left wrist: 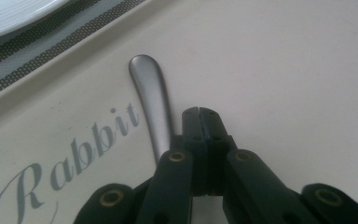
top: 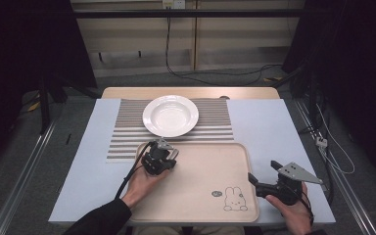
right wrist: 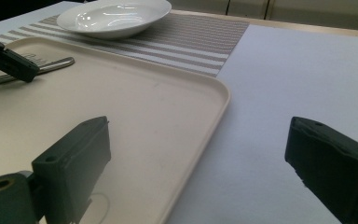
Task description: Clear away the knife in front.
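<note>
Left gripper (left wrist: pixel 199 112) jaws pressed together beside a smooth steel cutlery handle (left wrist: pixel 153 100) – rounded tip toward 11 o'clock – on the matte beige tray (top: pixel 200 181); right gripper (right wrist: pixel 200 154) spread wide.

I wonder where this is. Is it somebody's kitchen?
Probably not: it looks like a recording room. A table stands between dark curtains, cables cross the floor, and a plate and tray are laid out.

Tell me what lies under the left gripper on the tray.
Under the left gripper a metal utensil handle lies flat on the beige tray, beside the word Rabbit. The closed fingers cover its other end, so the kind of utensil stays hidden.
</note>
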Tool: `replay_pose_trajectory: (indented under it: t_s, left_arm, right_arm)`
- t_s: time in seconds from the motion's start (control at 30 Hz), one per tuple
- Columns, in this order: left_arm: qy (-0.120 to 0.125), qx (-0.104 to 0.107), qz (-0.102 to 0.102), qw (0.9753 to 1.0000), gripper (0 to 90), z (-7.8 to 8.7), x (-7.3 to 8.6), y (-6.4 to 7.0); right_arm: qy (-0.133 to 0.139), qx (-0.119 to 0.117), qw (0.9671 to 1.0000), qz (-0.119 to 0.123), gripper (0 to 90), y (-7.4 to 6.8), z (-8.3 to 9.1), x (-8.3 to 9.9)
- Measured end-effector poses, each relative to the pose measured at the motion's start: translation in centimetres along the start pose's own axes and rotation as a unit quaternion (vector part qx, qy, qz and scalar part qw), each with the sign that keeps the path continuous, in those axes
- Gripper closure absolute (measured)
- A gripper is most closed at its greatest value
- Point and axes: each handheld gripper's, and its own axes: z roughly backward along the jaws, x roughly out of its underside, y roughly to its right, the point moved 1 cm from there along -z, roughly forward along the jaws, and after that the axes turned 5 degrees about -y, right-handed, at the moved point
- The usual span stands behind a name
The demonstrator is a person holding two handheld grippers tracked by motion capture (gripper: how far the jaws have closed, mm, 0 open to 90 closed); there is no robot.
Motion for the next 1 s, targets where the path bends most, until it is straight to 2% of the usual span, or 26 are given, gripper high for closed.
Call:
replay_pose_trajectory:
  t_s: [0.17,0.3,0.5,0.63,0.77,1.0]
  left_arm:
    - [-0.002,-0.006,0.003,1.0000,90.0,0.1,0.1,-0.2]
    - [-0.005,-0.009,0.014,0.9999,90.0,0.3,0.2,-0.5]
    - [-0.011,-0.015,0.008,0.9998,90.0,0.7,0.6,-0.7]
    - [-0.013,-0.022,0.015,0.9996,90.0,1.0,0.9,-1.2]
    - [-0.009,-0.017,0.027,0.9995,90.0,1.2,1.3,-1.6]
    - [-0.013,-0.022,0.034,0.9991,90.0,1.7,1.7,-2.0]
  right_arm:
    - [-0.002,0.002,1.0000,0.000,6.7,-0.2,-0.1,0.0]
    - [-0.002,0.001,1.0000,-0.001,6.7,-0.1,-0.1,0.0]
    - [-0.002,0.001,1.0000,0.000,6.7,-0.1,-0.1,0.0]
    - [-0.001,0.000,1.0000,0.000,6.7,-0.2,-0.1,-0.1]
    - [-0.003,-0.002,1.0000,0.002,6.7,-0.2,-0.2,-0.1]
    - [-0.003,-0.003,1.0000,0.003,6.7,-0.2,-0.3,-0.1]
